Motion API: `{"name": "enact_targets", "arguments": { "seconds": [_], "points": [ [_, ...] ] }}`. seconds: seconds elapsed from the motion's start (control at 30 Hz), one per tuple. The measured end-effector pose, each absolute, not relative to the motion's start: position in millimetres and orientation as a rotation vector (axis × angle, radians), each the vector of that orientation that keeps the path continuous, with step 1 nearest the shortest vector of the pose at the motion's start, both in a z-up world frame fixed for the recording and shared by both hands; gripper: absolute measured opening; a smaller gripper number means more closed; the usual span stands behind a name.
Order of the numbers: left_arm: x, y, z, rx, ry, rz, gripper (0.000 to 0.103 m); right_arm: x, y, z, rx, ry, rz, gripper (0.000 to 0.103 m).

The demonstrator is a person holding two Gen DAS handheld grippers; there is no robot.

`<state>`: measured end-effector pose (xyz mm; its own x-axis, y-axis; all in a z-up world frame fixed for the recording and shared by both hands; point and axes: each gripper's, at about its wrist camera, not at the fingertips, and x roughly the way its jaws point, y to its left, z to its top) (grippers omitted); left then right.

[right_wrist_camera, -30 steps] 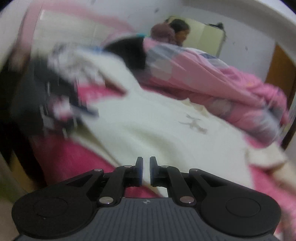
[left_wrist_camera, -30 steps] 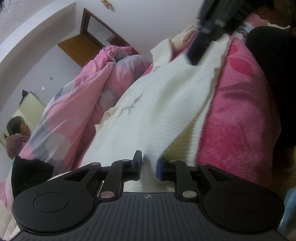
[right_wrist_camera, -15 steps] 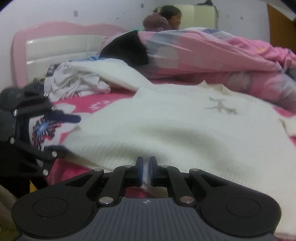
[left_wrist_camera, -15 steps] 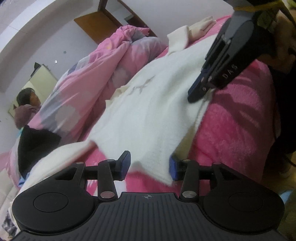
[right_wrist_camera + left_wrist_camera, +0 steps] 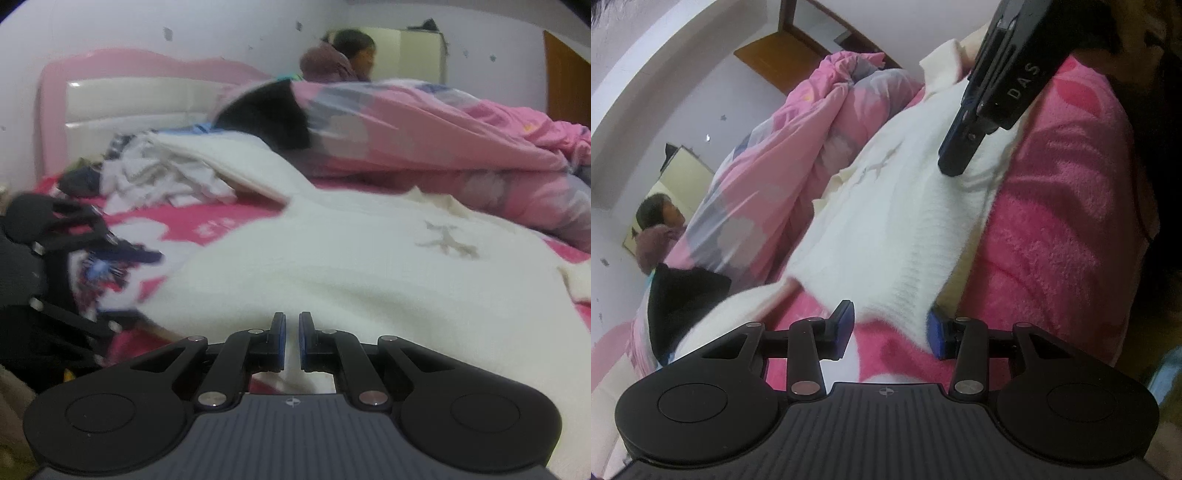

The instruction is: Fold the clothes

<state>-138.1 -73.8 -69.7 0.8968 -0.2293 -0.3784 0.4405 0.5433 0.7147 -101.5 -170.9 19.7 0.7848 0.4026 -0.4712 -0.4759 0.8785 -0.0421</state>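
A white knit sweater [image 5: 886, 221] with a small grey emblem [image 5: 448, 243] lies spread flat on the pink fleece blanket [image 5: 1071, 221]. My left gripper [image 5: 891, 328] is open, and the sweater's near hem corner lies just between and beyond its blue pads. My right gripper [image 5: 292, 338] is shut on the sweater's hem, with white cloth showing in the thin slit between its pads. In the left wrist view the right gripper [image 5: 956, 162] comes down onto the sweater's edge from the upper right. One sleeve [image 5: 236, 162] trails off toward the clothes pile.
A crumpled pink quilt [image 5: 783, 166] runs along the sweater's far side. A pile of white clothes [image 5: 159, 177] and a black garment [image 5: 269, 114] lie near the pink headboard [image 5: 129, 96]. A person [image 5: 340, 55] sits beyond the bed.
My left gripper let go of the sweater's hem and opened wide. The sweater, held up a second ago, now lies flat on the bed. The right gripper came down with it.
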Motion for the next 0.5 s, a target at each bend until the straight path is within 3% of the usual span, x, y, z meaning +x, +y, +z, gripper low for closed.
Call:
{"name": "enact_targets", "arguments": {
  "seconds": [0.5],
  "points": [
    [-139.7,-76.3,-69.2,0.805,0.289,-0.333,0.039,-88.5,-145.2,52.3,-0.079,0.467,0.611,0.007]
  ]
}}
